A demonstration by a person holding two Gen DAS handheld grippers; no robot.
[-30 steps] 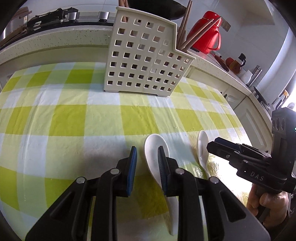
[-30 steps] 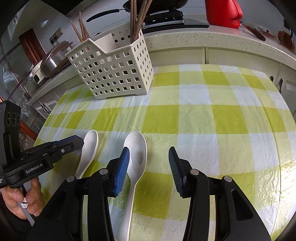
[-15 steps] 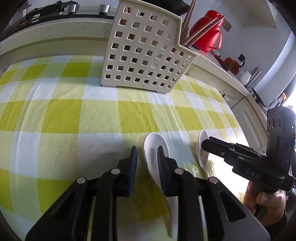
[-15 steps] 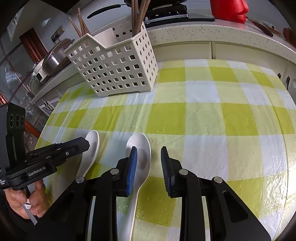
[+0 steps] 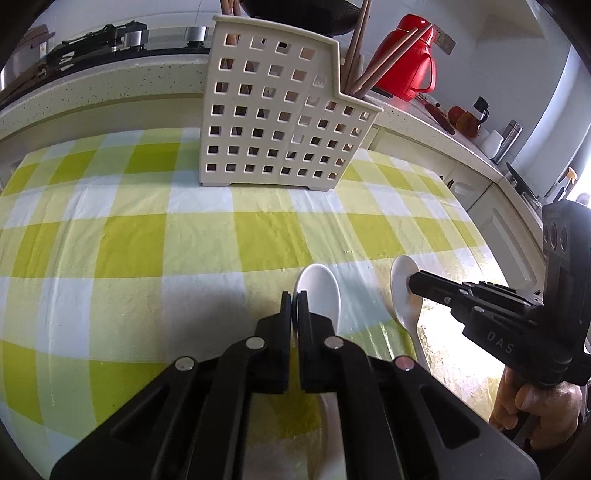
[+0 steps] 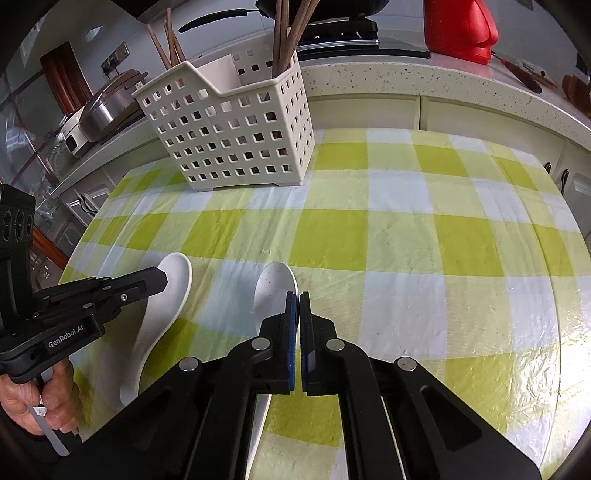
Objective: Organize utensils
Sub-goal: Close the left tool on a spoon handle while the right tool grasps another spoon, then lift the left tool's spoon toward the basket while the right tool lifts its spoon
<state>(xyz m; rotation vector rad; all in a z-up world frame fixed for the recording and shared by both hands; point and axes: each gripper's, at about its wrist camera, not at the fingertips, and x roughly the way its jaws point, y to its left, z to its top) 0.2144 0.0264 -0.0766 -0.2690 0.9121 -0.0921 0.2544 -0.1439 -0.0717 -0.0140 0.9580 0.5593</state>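
Note:
Two white ceramic spoons lie side by side on the yellow-checked tablecloth [image 5: 129, 251]. My left gripper [image 5: 294, 295] is shut, its pads pinching the left rim of the left spoon [image 5: 319, 295]. From the right wrist view its tip [image 6: 162, 275] rests at that spoon's bowl [image 6: 173, 295]. My right gripper [image 6: 298, 295] is shut on the right rim of the right spoon [image 6: 275, 291]. In the left wrist view, the right gripper [image 5: 412, 286] meets that spoon's bowl [image 5: 402, 295]. Behind stands a cream perforated utensil basket [image 5: 280, 122] [image 6: 236, 147] holding wooden chopsticks [image 6: 286, 33].
A speckled counter [image 6: 406, 77] curves behind the table, with a red thermos [image 5: 406, 66] and a cooker [image 6: 99, 114] on it. A hand [image 5: 535, 402] grips each tool's handle. The table edge [image 5: 491, 258] drops off close beside the right spoon.
Both grippers' jaws have closed from apart to together, each on the rim of its spoon. Neither hand has moved much, and the spoons lie where they were.

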